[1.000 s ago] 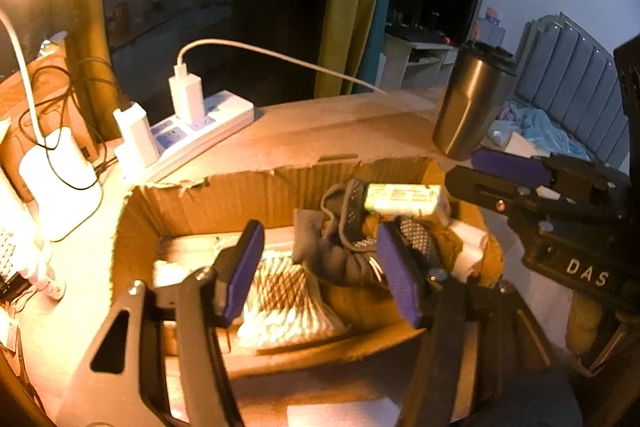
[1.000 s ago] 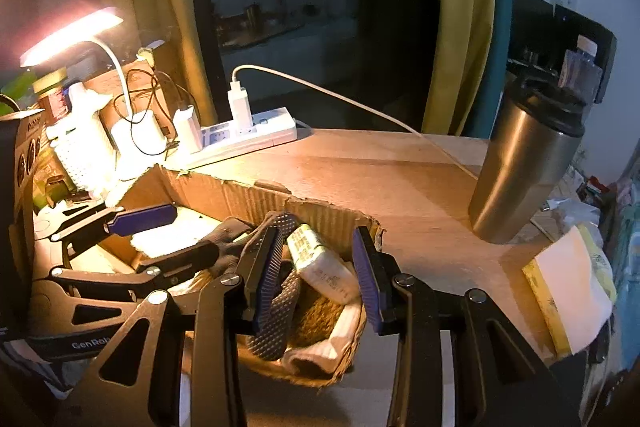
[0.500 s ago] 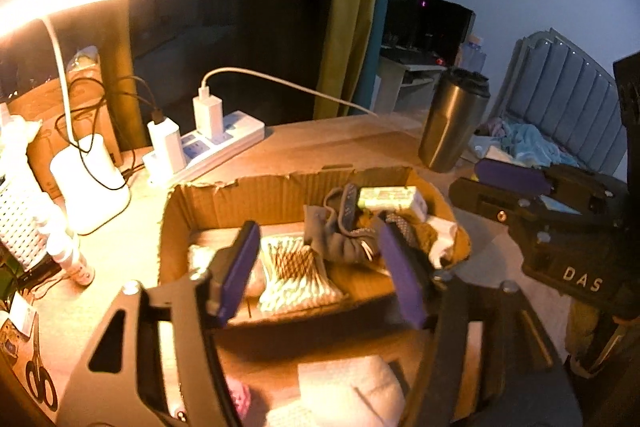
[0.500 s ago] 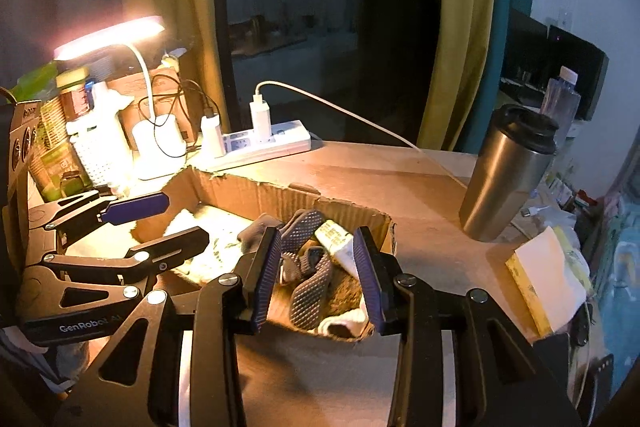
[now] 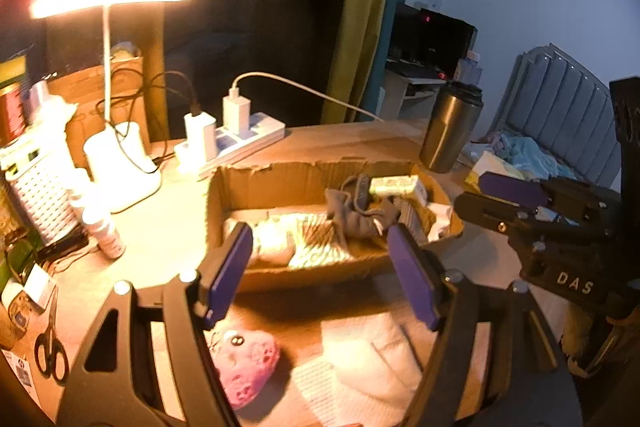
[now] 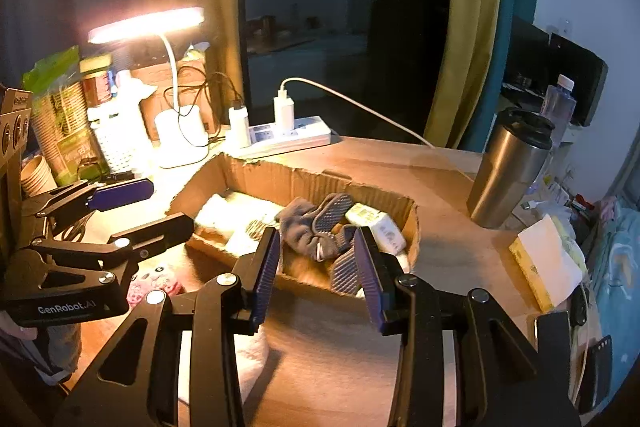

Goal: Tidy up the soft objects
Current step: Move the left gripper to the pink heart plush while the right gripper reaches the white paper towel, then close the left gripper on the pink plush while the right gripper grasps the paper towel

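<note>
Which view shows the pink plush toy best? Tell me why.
The left wrist view. There the pink plush toy lies in full light on the desk in front of the cardboard box, its face visible. The right wrist view shows only part of it, behind the left hand-held gripper.

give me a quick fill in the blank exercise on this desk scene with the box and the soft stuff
1. The grey socks lie inside the ____ box.
2. The pink plush toy lies ____ the box, on the desk.
3. The left tongs hold ____ between their pads.
4. The desk lamp is switched ____.

Missing words: cardboard; outside; nothing; on
</note>
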The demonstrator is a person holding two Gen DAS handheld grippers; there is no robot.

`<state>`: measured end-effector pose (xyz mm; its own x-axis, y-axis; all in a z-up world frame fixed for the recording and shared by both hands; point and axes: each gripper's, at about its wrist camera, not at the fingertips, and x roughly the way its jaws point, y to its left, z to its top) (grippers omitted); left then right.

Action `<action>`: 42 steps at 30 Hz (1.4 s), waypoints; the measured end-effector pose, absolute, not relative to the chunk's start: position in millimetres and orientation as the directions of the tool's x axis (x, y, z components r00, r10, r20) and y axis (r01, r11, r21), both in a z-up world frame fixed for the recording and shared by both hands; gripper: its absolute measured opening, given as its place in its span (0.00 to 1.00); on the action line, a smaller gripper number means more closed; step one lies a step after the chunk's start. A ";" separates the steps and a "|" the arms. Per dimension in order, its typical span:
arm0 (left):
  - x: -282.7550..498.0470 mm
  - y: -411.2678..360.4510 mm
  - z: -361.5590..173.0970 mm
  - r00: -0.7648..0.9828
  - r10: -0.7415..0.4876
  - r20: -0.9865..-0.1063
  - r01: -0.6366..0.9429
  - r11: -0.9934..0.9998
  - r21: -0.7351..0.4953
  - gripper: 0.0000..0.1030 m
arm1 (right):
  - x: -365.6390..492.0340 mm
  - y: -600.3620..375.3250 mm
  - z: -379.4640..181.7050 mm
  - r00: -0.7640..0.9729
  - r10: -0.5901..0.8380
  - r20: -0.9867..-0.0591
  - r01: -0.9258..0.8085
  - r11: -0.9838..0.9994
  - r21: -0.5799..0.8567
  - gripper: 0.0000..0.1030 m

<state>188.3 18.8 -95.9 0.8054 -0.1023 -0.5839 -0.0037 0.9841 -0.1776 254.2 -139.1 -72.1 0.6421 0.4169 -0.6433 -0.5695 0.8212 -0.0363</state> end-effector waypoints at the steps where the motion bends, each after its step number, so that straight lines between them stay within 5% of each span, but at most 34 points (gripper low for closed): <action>1: 184.0 21.7 -97.1 0.805 -0.099 -0.584 -0.008 0.984 -0.178 0.70 | 252.1 -137.9 -72.4 0.641 0.417 -0.644 -0.571 0.820 -0.036 0.40; 9: 162.2 39.3 -112.4 0.803 -0.091 -0.589 -0.033 0.980 -0.196 0.70 | 230.5 -125.2 -85.2 0.622 0.407 -0.669 -0.578 0.815 -0.042 0.41; 12: 154.8 44.3 -120.3 0.800 -0.086 -0.593 -0.040 0.980 -0.196 0.70 | 221.6 -120.6 -89.7 0.618 0.398 -0.678 -0.580 0.813 -0.050 0.53; 42: 144.0 64.9 -190.0 0.682 -0.049 -0.730 -0.098 0.983 -0.158 0.70 | 191.8 -97.7 -178.7 0.469 0.374 -0.800 -0.605 0.796 0.017 0.54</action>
